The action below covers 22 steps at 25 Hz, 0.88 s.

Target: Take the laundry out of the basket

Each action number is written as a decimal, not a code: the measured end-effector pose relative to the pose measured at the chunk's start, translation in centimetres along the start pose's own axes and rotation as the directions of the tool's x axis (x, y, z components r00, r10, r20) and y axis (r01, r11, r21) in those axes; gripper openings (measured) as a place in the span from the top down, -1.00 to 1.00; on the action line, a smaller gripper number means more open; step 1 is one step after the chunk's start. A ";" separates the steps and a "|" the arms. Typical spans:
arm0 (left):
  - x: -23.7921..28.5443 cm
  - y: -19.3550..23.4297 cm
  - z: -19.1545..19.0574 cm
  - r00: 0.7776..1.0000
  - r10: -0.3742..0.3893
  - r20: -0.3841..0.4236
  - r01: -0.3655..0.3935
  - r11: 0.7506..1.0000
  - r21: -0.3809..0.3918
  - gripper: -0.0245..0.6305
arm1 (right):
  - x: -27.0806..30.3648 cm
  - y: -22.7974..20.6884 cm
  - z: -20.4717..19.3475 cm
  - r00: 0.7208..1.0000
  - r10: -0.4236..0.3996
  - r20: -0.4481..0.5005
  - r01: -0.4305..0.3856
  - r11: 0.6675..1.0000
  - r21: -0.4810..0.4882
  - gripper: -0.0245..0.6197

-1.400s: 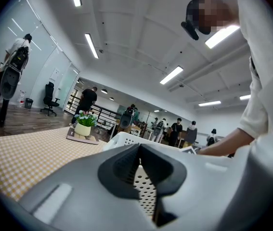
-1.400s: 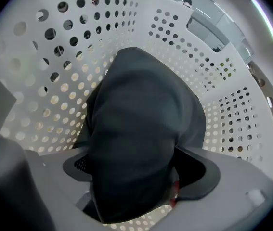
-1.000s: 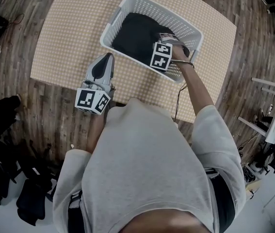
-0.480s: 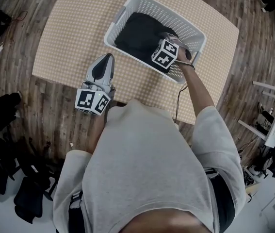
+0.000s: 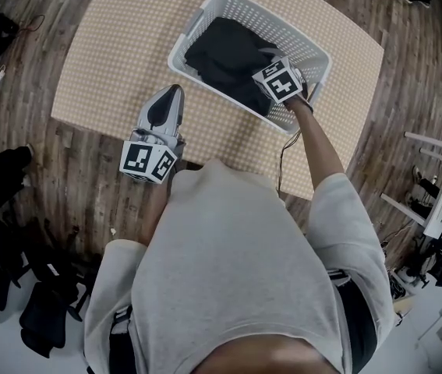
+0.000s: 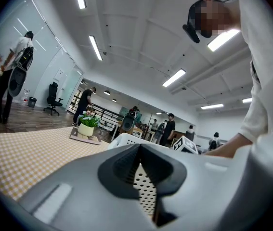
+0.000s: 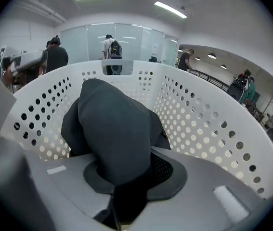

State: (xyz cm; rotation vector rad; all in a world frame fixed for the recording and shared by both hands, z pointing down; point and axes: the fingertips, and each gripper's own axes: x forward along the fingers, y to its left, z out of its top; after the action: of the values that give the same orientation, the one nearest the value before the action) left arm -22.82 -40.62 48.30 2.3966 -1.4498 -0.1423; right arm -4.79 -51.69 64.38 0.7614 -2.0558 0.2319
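Head view: the white basket (image 5: 205,14) sits on the checked surface (image 5: 111,53) with dark laundry (image 5: 224,53) piled inside. The right gripper (image 5: 267,67) is down in the basket, right on that pile. The left gripper (image 5: 175,92) is over the surface just beside the basket's near wall.

Left gripper view: jaws have their tips together with nothing in them, only perforated basket wall showing past them.

Right gripper view: jaws are closing and have a bunched fold of the laundry pinched between the pads. The rest of it lies in the basket.
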 end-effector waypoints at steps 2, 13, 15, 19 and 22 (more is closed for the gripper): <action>0.0 -0.1 0.1 1.000 0.000 0.004 0.000 1.000 -0.004 0.89 | -0.8 -0.2 0.6 0.999 0.016 0.033 -0.018 0.998 0.059 0.58; 0.9 -0.7 0.1 1.000 -0.022 0.011 0.022 1.000 -0.003 0.89 | -4.7 -1.4 4.0 0.961 0.021 0.274 -0.089 0.968 0.236 0.62; 0.9 -0.7 0.2 1.000 -0.020 0.012 0.020 1.000 -0.001 0.89 | -5.5 -1.6 4.7 0.943 0.020 0.332 -0.111 0.960 0.258 0.63; 0.5 -0.7 0.5 1.000 -0.019 0.015 0.019 1.000 0.000 0.89 | -7.8 -1.6 6.5 0.900 0.008 0.436 -0.153 0.942 0.297 0.63; 0.0 -0.5 0.7 1.000 -0.021 0.021 0.021 1.000 0.001 0.89 | -9.5 -1.4 8.5 0.868 -0.005 0.497 -0.157 0.946 0.284 0.63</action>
State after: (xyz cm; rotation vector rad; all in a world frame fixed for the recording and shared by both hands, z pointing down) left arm -22.56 -40.59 47.45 2.4179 -1.4348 -0.1727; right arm -6.01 -52.40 51.65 1.0151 -2.5767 0.4606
